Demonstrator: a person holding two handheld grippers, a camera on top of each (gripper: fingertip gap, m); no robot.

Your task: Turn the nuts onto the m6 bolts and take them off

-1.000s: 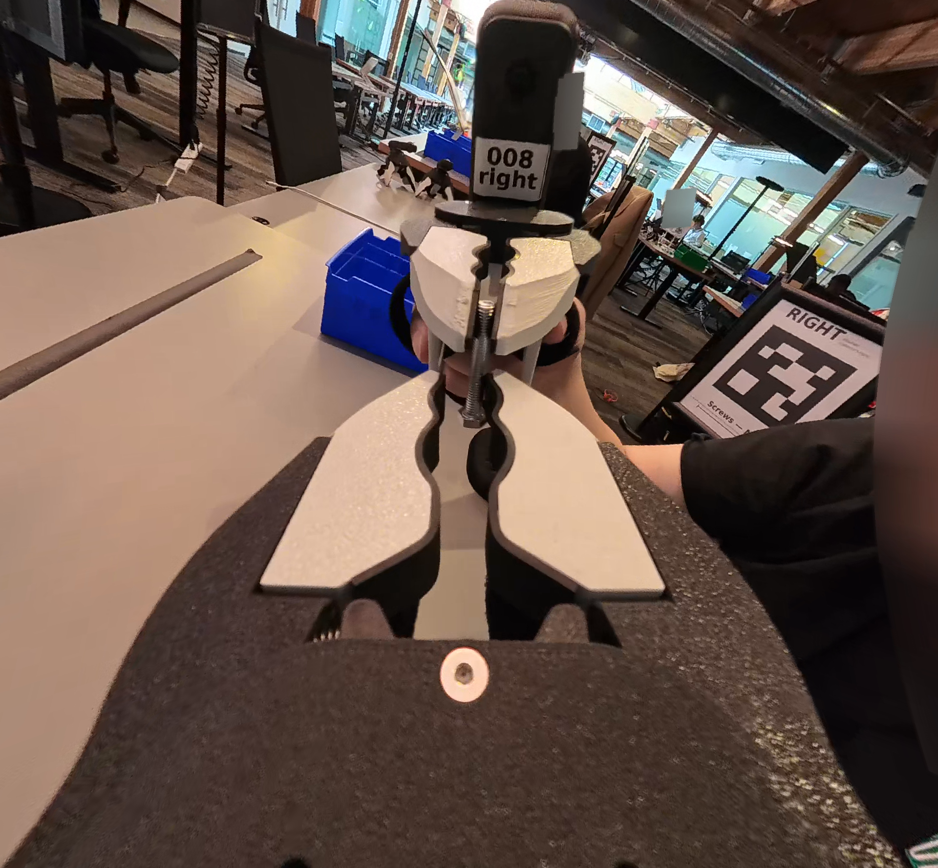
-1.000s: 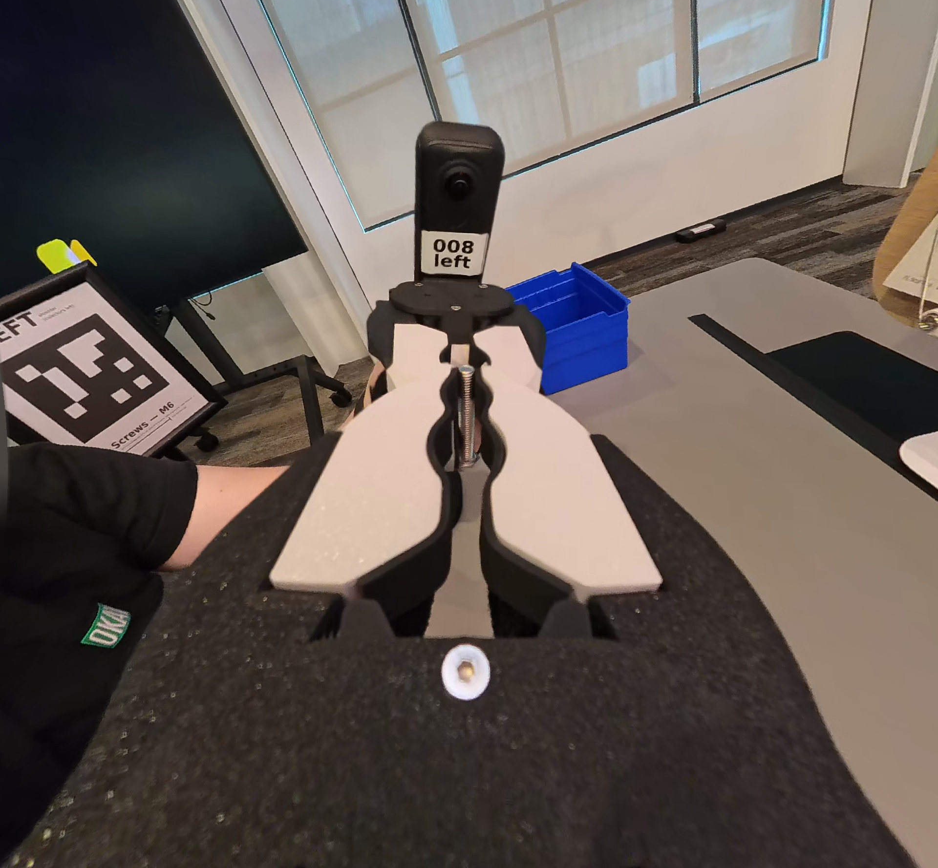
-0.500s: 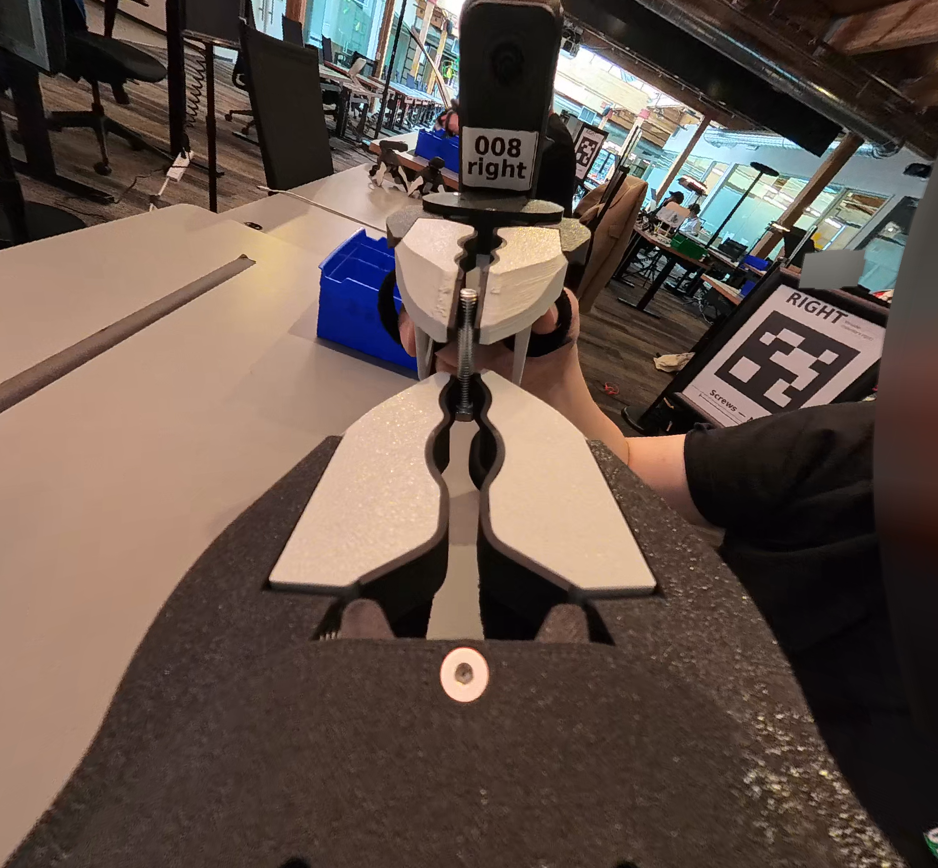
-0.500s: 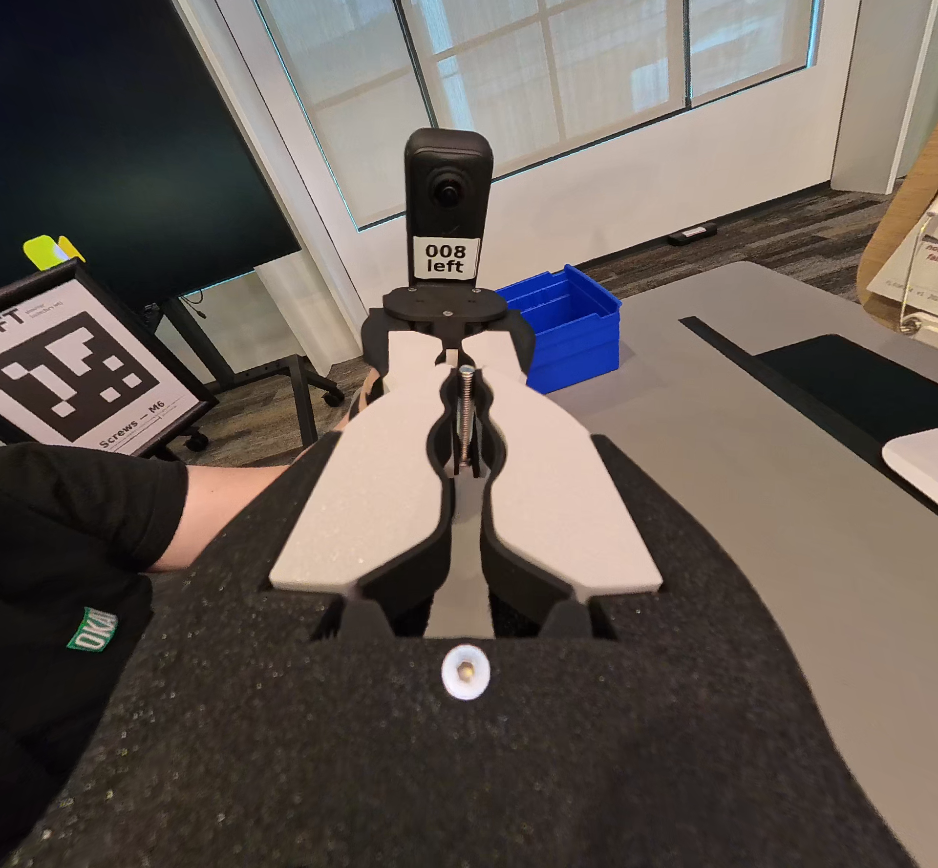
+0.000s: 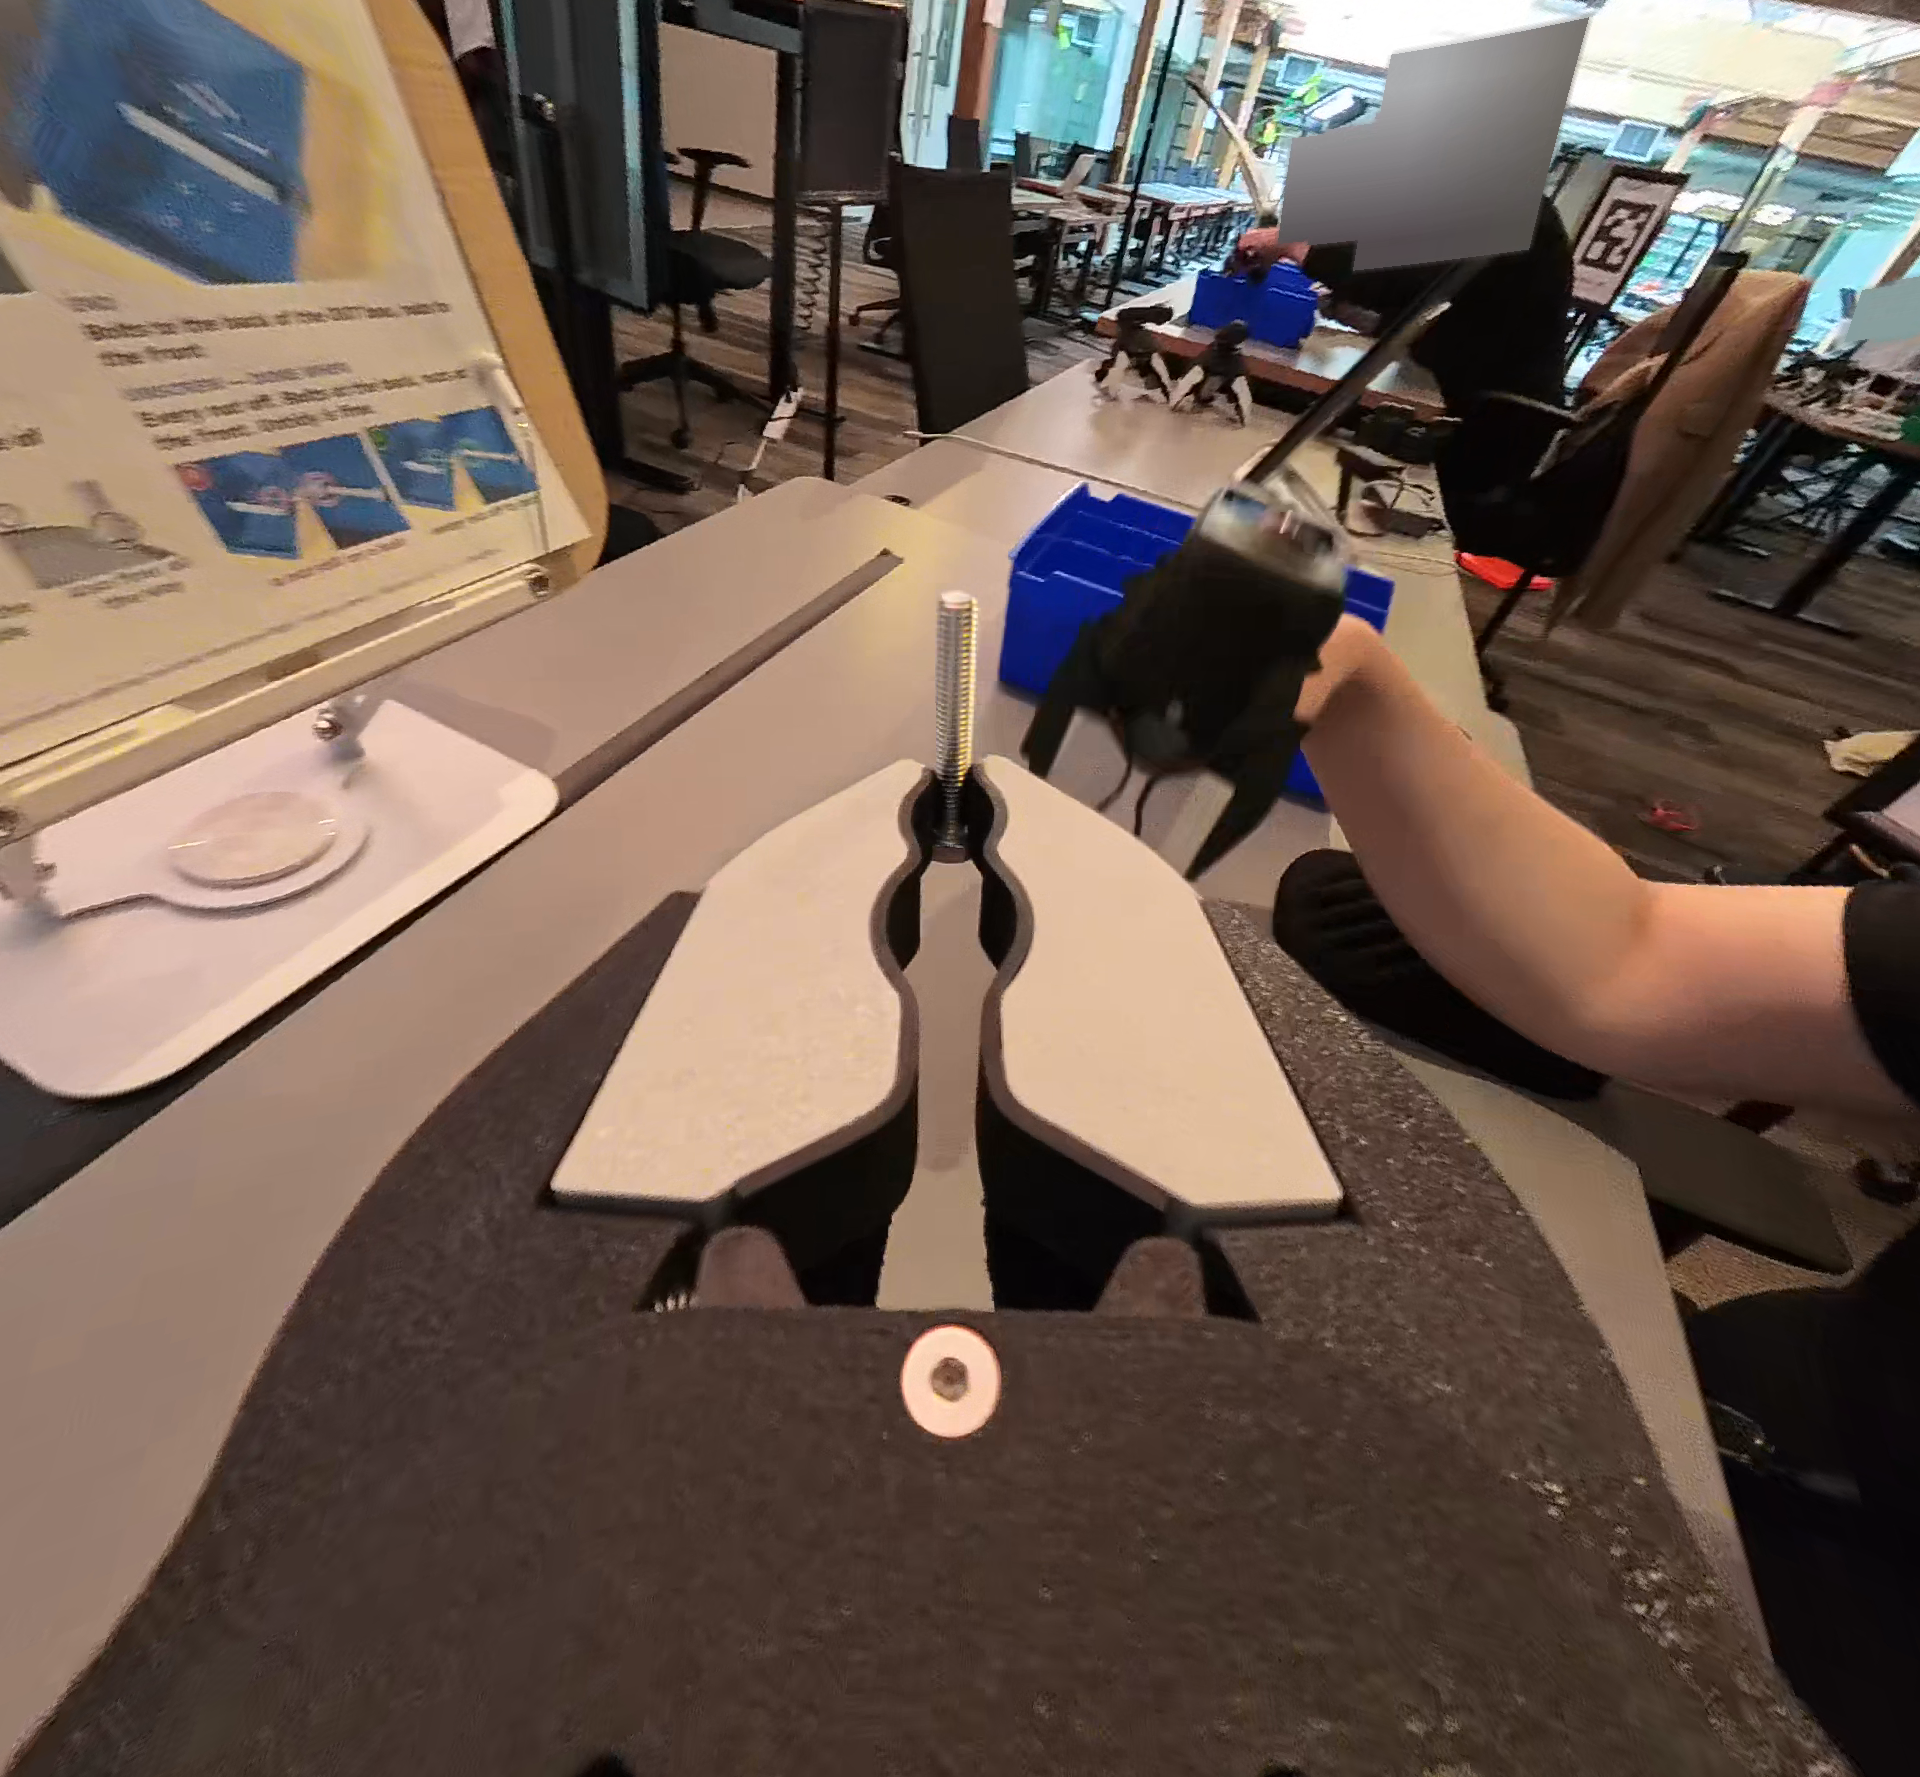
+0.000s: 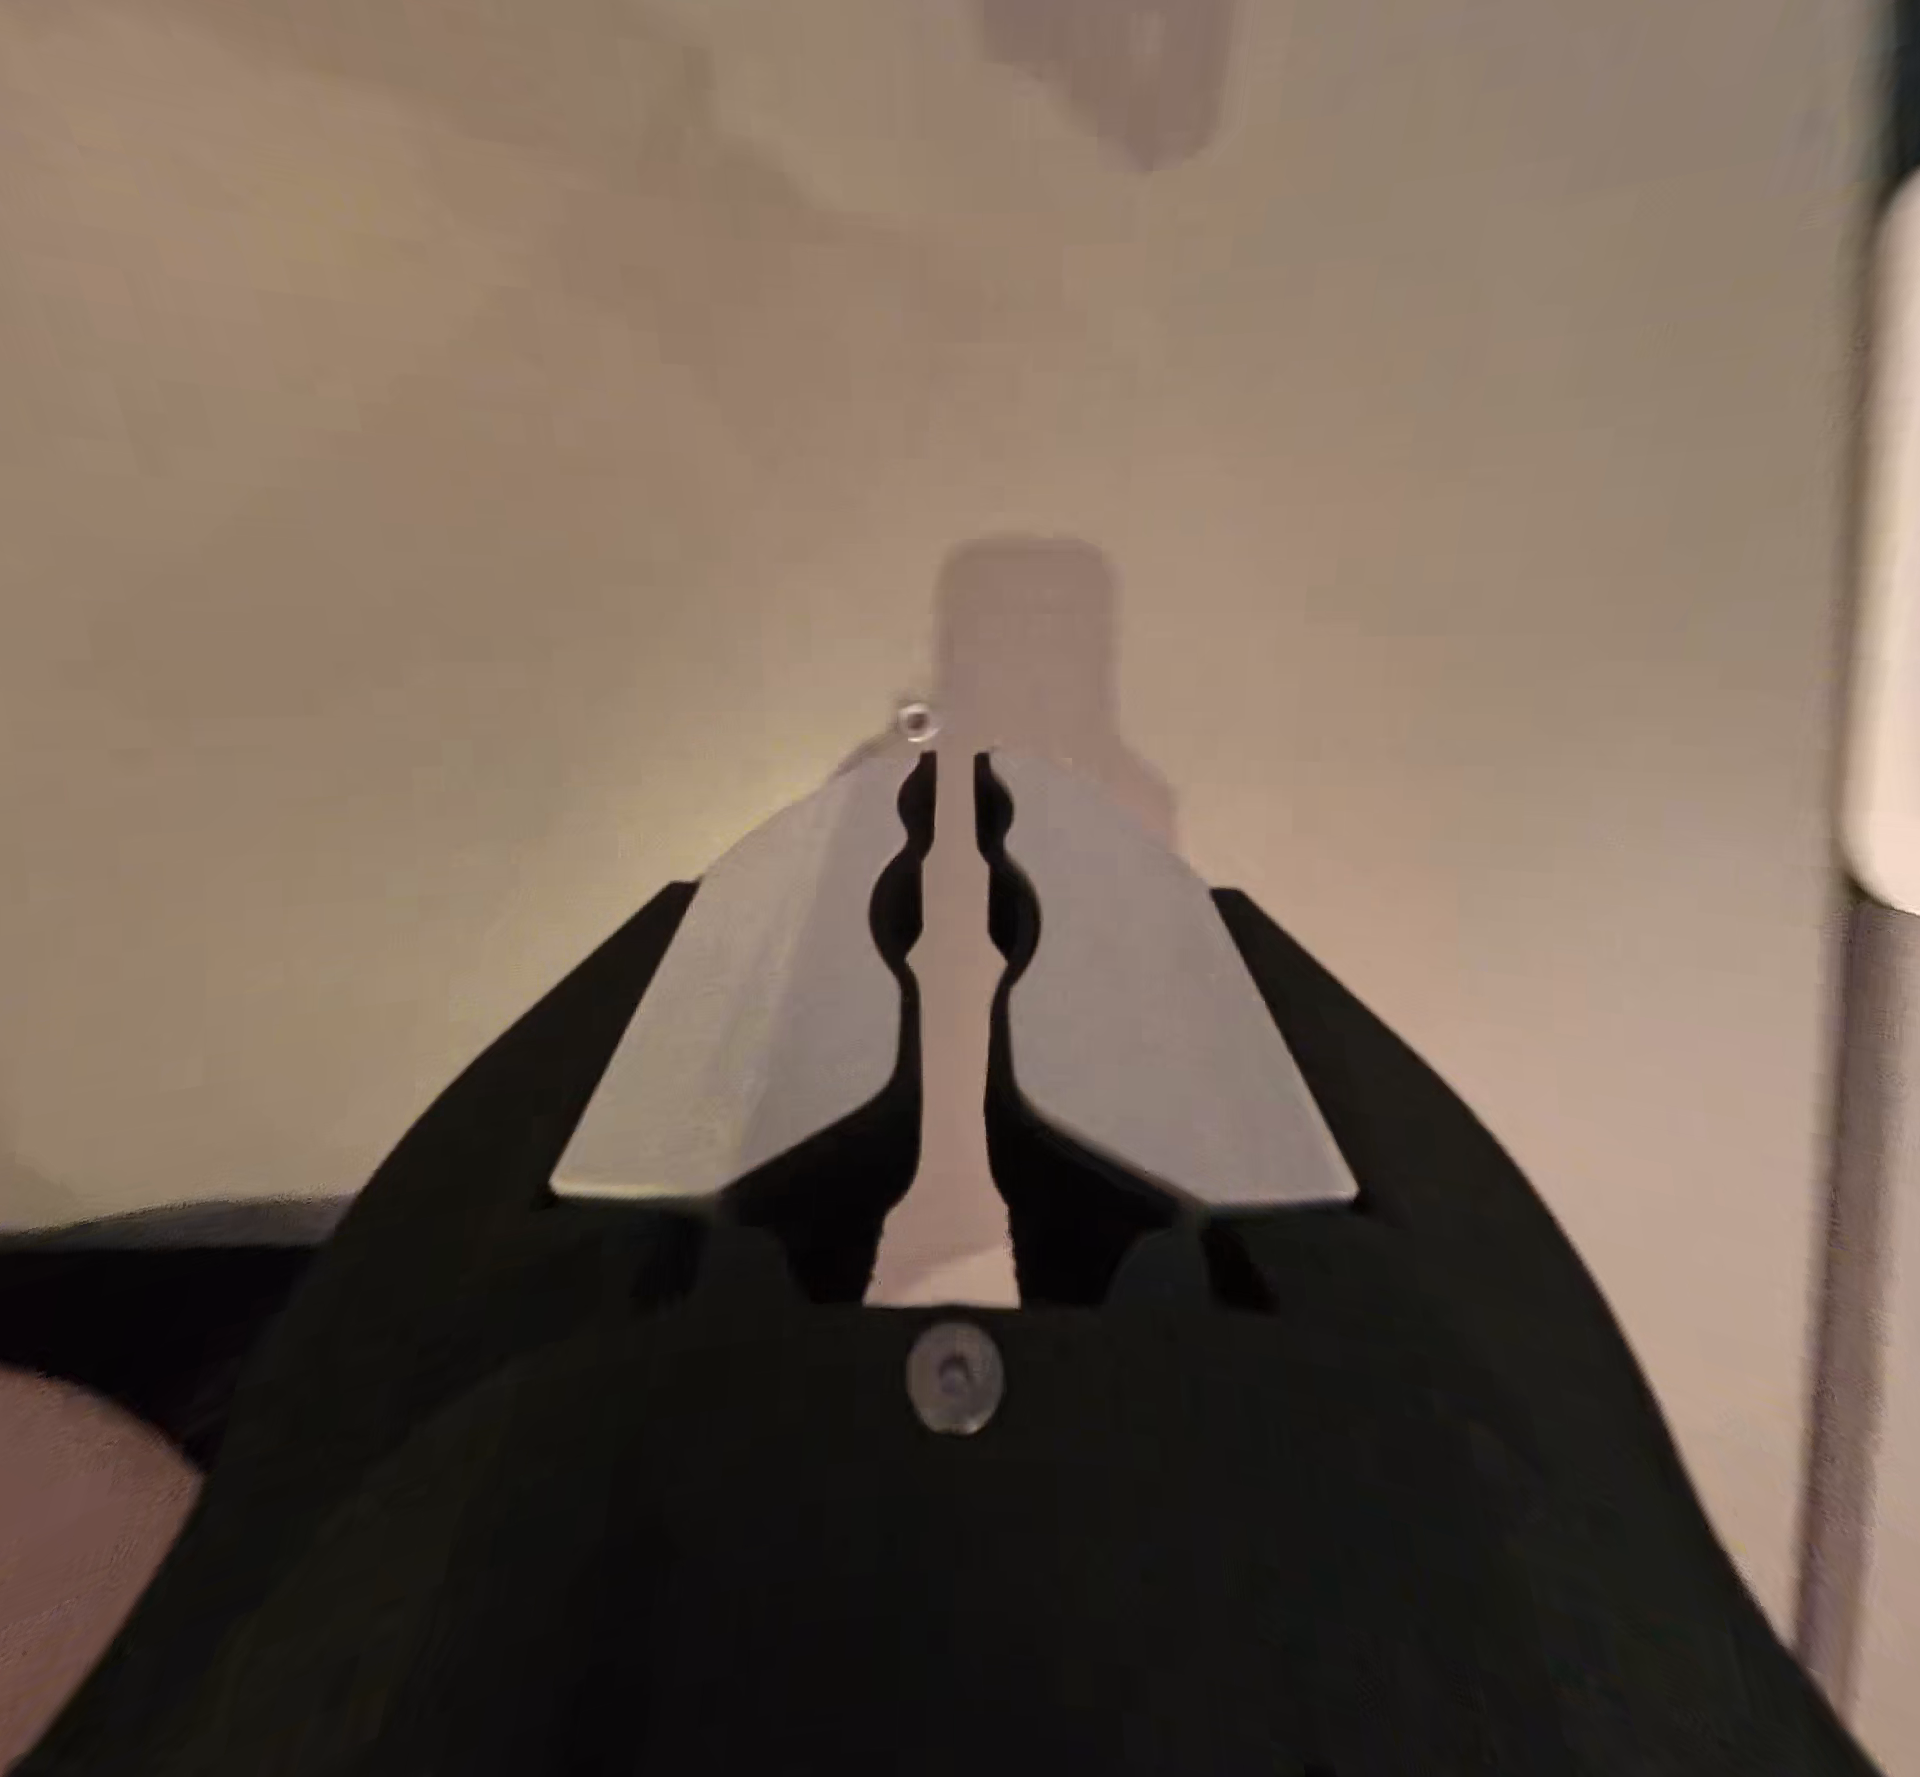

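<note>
Left wrist view: left gripper [image 5: 951, 818] clamps the head end of the bolt [image 5: 955, 688], threaded shank sticking straight out past the tips, no nut on it that I can see
Change vs 0.5 s ago: right gripper [image 5: 1138, 797] was nose-to-nose w/ the left one on the bolt; now it's off to the right, pointed down at the table [image 5: 727, 688], in front of the blue bin [image 5: 1081, 574]
Right wrist view: blurry; right gripper's jaws stand a narrow gap apart w/ nothing between them, aimed at the tabletop
Nut: small ring, prob the nut [image 6: 916, 720], lies on the table just beyond the left fingertip [image 6: 883, 771]; can't tell if touching
Meaning: looks like the nut is off the bolt and set down, so one on/off cycle is likely done
Next (guess): bolt goes to the bin, nut needs clearing too
</note>
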